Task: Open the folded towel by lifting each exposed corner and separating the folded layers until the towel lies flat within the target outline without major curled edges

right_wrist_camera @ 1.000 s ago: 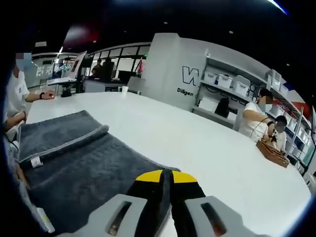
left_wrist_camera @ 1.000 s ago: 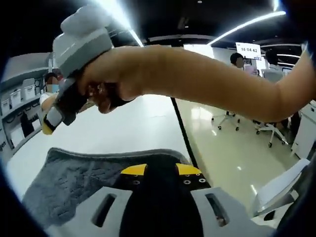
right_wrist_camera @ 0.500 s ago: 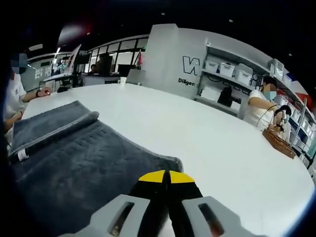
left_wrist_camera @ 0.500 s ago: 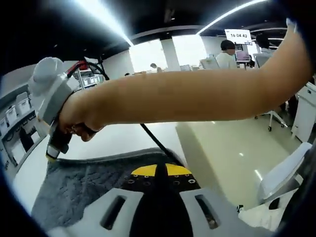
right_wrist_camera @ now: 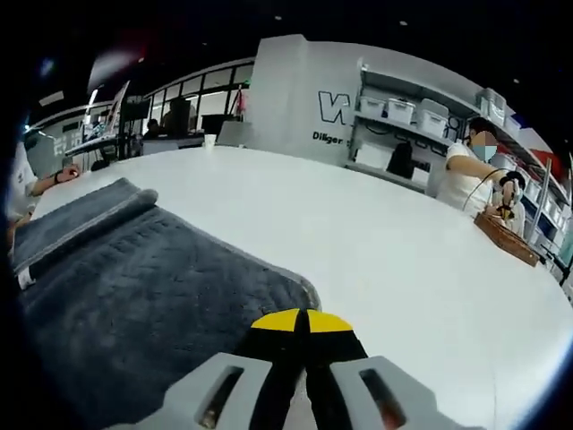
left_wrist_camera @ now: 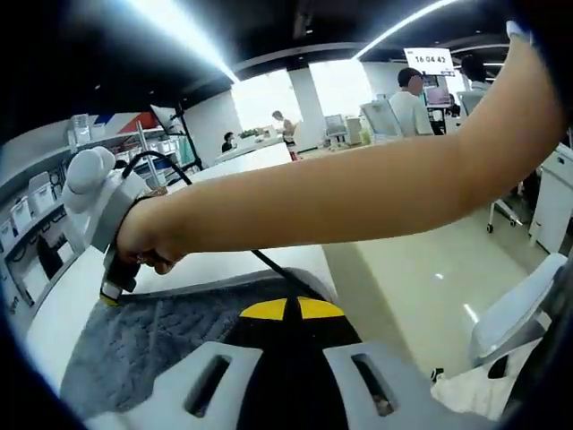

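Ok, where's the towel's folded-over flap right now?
In the right gripper view the folded flap lies at the far left of the grey towel on the white table, well beyond the right gripper at the near corner.

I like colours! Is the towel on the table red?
No, the towel lying on the white table is dark grey.

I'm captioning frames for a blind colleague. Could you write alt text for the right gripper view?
The right gripper, jaws closed, sits at the near corner of a grey towel spread on a white table. A folded layer of towel ridges up at far left; shelves with bins line the background.
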`<move>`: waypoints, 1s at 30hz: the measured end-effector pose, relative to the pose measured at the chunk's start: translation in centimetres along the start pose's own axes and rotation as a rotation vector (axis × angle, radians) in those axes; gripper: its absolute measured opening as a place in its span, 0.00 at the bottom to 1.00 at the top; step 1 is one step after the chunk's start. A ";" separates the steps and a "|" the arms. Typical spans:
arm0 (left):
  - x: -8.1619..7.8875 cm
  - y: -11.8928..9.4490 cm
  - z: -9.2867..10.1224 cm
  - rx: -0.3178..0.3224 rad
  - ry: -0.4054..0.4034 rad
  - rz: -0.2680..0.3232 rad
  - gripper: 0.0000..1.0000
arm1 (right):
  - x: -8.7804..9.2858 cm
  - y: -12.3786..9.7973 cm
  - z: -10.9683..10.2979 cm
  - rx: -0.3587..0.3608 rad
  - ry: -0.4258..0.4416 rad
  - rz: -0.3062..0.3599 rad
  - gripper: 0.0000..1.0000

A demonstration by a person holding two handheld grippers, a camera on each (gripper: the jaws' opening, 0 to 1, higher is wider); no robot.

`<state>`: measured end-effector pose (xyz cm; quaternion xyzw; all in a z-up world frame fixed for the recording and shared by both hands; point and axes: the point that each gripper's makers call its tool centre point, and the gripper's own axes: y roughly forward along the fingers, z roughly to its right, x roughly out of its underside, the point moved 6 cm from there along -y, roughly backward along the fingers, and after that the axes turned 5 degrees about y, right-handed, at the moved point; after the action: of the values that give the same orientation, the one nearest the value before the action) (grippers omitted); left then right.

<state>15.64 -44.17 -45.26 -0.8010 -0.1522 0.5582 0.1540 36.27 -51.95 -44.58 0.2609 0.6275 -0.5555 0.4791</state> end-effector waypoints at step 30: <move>-1.6 -3.9 -3.1 -0.180 -0.103 0.147 0.18 | -2.5 -3.1 0.3 0.046 0.007 0.127 0.06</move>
<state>17.71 -41.50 -41.26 -0.7908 -0.1503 0.5924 0.0320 34.75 -52.46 -40.95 0.3131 0.5984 -0.5376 0.5049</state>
